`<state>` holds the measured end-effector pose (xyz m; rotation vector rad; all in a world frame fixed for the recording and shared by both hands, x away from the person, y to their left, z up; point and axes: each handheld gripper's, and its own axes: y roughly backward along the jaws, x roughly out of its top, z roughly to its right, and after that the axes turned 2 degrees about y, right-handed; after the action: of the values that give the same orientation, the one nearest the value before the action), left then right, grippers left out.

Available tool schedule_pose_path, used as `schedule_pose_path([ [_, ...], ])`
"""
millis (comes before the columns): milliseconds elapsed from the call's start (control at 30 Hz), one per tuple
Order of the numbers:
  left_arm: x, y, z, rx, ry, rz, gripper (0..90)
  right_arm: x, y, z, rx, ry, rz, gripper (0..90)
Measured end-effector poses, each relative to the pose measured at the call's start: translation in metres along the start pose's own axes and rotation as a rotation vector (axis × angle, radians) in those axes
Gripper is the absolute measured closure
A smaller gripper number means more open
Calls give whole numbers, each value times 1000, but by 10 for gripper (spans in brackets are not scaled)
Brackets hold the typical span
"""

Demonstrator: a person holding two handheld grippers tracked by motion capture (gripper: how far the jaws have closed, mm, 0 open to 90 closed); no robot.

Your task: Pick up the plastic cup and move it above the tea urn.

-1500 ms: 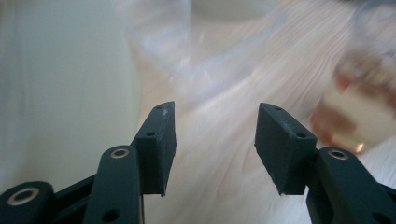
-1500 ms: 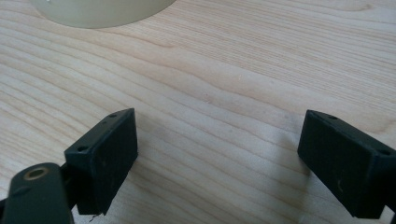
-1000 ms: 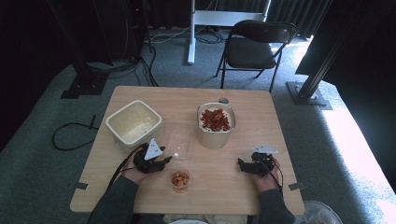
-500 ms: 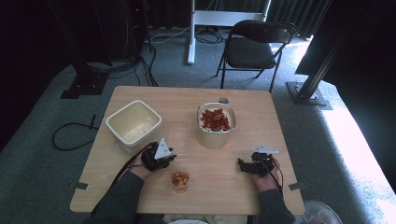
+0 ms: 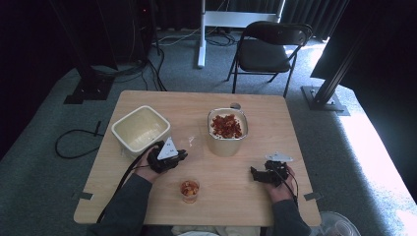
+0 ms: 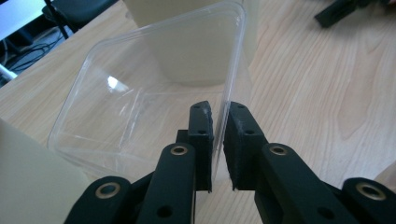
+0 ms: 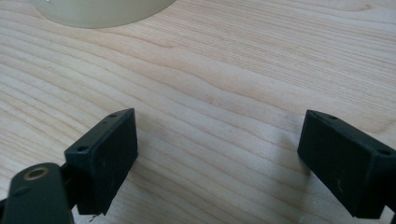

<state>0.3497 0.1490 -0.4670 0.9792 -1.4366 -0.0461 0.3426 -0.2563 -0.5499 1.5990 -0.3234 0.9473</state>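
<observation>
The left gripper (image 6: 218,140) had just been closing its jaws, and they were pinched on one thin wall of a clear plastic cup (image 6: 140,93). The wall sat right between the two black pads, which were almost together. The cup was empty and tipped on its side, with its open mouth facing the camera on that gripper. In the high view the left gripper (image 5: 183,155) was a little left of the middle of the tabletop (image 5: 275,113), and the see-through cup (image 5: 191,141) was hard to make out just past its tip.

Just beside that gripper, toward the left edge, stood an empty cream tub (image 5: 141,128). Near the middle of the tabletop stood a second cream tub (image 5: 227,132) full of red-brown food bits. A small cup (image 5: 190,190) with some of the same bits stood close to the near edge, between the two hands.

The right gripper (image 5: 253,173) rested near the near right corner. Its jaws were wide open, with bare wood between them and nothing held (image 7: 219,158).
</observation>
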Motion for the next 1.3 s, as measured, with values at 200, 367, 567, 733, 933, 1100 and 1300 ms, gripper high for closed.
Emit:
schedule_pose_path([
  [200, 8, 9, -3, -38, 22, 44, 853, 0, 0, 0, 0, -1, 0, 114],
  [367, 15, 18, -4, -59, 26, 62, 861, 0, 0, 0, 0, 0, 0, 114],
  [567, 30, 34, -7, -108, 48, 116, 870, 0, 0, 0, 0, -2, 0, 115],
  [733, 39, 44, -9, -136, 58, 153, 874, 0, 0, 0, 0, 0, 0, 114],
  [933, 48, 44, -10, -155, 59, 177, 875, 0, 0, 0, 0, -1, 0, 114],
  [1100, 56, 42, -6, -171, 43, 185, 876, 0, 0, 0, 0, 1, 0, 114],
  [1300, 69, 49, -5, -182, 16, 192, 875, 0, 0, 0, 0, 1, 0, 114],
])
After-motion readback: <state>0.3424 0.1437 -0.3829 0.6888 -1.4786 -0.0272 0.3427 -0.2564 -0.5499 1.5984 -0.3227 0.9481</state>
